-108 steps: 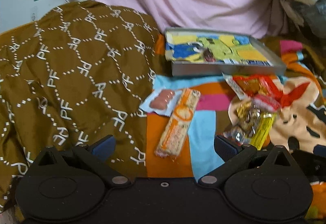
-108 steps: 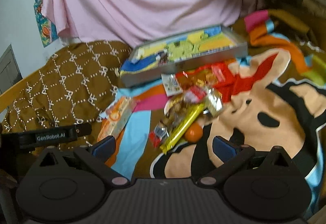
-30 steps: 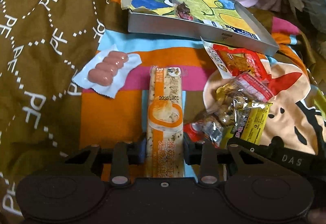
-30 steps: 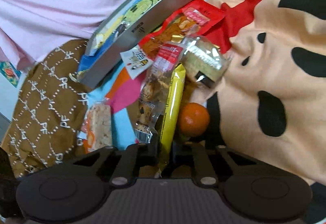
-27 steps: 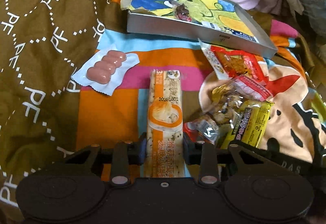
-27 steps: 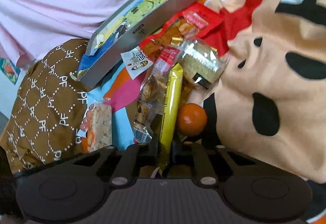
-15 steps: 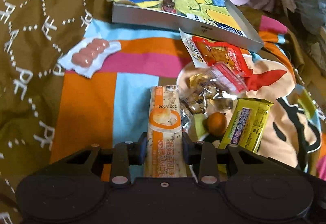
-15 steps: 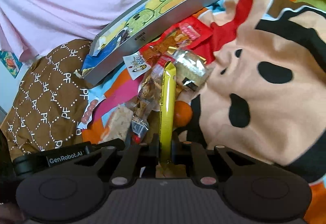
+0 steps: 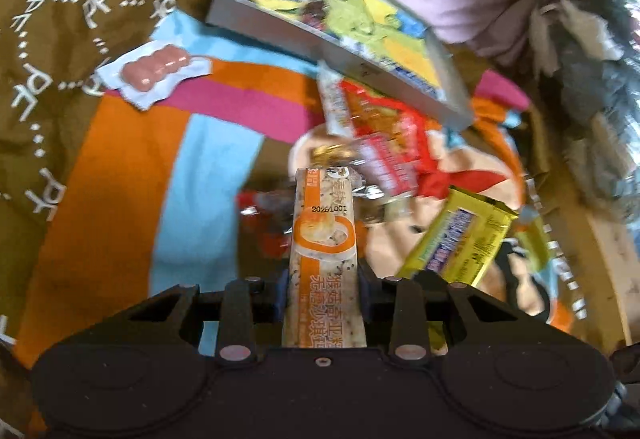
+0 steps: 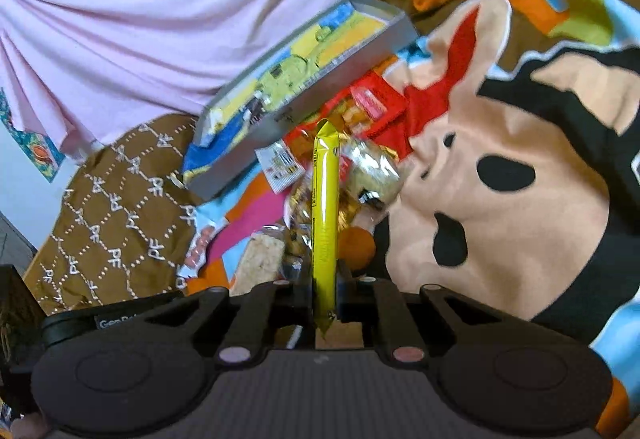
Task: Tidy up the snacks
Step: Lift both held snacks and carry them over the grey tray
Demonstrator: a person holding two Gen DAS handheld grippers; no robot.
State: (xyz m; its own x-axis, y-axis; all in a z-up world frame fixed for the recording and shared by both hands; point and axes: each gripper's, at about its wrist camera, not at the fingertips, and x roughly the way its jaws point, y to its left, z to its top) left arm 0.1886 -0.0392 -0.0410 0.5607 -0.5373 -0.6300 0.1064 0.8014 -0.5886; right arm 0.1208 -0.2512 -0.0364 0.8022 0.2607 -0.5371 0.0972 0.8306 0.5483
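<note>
My left gripper [image 9: 322, 289] is shut on a long orange-and-white cracker pack [image 9: 324, 239] and holds it above the blanket. My right gripper [image 10: 324, 293] is shut on a yellow snack bar [image 10: 325, 215], seen edge-on; the bar also shows at the right of the left wrist view [image 9: 460, 239]. A grey tray with a colourful cartoon lining [image 9: 280, 21] lies at the back, also in the right wrist view [image 10: 340, 59]. A sausage pack [image 9: 156, 69] lies left on the blanket.
A heap of snacks lies before the tray: a red packet [image 9: 384, 123], clear cookie bags [image 10: 372, 175], an orange [image 10: 358, 243]. Brown patterned cloth [image 9: 52, 19] covers the left. Pink fabric [image 10: 160, 7] hangs behind the tray.
Both grippers closed on their snacks and lifted them off the blanket. The left view has swung right toward the heap; the yellow bar has risen with the right gripper.
</note>
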